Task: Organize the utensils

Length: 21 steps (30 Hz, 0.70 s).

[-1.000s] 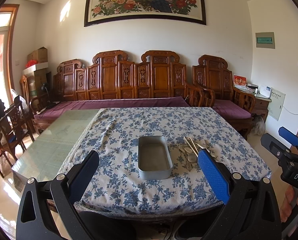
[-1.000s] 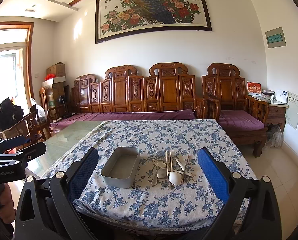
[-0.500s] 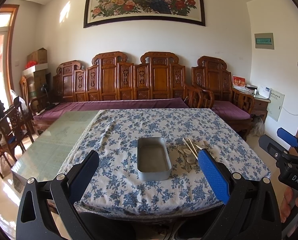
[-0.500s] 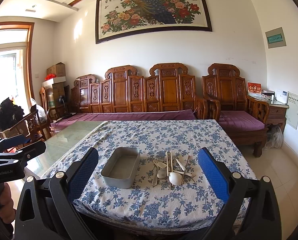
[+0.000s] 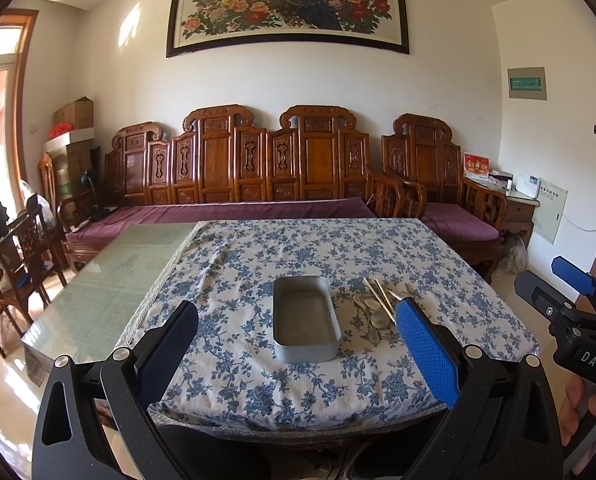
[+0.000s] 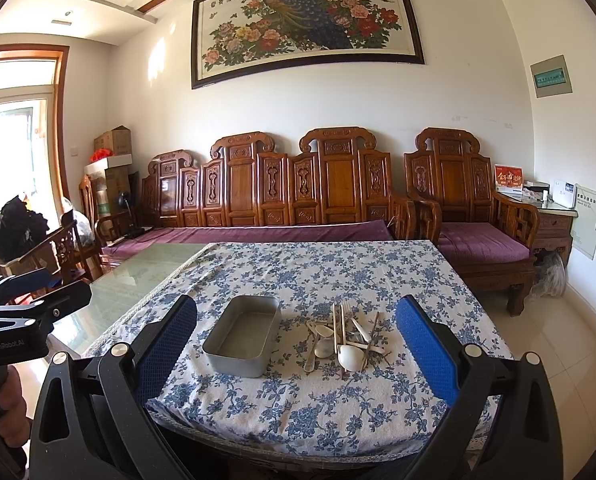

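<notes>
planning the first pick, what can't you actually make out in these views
- Pile of utensils, left wrist view: near part hidden behind the left gripper's blue finger.
- Same pile, right wrist view: pieces overlap and look small, so no exact count.
- Metal tray: looks empty; near inner wall hidden by its own rim.

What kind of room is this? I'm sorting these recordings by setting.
Most likely a home living room: a carved wooden sofa bench with purple cushions, a large framed peacock painting, and a table under a blue floral tablecloth.
</notes>
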Each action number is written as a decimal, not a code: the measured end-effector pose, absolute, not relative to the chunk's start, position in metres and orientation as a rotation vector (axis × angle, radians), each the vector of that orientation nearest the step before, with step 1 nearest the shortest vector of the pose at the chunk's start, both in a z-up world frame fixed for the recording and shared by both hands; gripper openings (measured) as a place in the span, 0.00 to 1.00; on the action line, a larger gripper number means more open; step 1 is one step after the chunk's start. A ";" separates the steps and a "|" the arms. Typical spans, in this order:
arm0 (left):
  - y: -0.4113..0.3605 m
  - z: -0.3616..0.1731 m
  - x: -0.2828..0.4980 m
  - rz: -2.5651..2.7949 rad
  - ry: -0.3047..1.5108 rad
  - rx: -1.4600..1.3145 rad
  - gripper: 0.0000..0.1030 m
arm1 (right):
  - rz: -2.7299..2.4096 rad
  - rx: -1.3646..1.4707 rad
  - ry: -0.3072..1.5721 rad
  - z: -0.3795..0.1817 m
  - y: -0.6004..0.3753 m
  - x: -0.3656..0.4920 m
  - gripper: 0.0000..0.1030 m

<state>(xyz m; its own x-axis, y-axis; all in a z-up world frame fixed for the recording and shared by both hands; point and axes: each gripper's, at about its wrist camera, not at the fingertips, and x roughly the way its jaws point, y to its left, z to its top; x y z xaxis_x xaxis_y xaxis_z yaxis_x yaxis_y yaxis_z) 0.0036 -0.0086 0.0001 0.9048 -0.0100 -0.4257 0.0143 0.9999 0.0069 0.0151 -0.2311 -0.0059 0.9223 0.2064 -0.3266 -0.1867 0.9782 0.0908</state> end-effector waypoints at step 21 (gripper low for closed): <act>-0.012 0.003 0.002 -0.023 0.445 0.009 0.93 | 0.202 0.059 0.340 -0.003 -0.231 0.015 0.98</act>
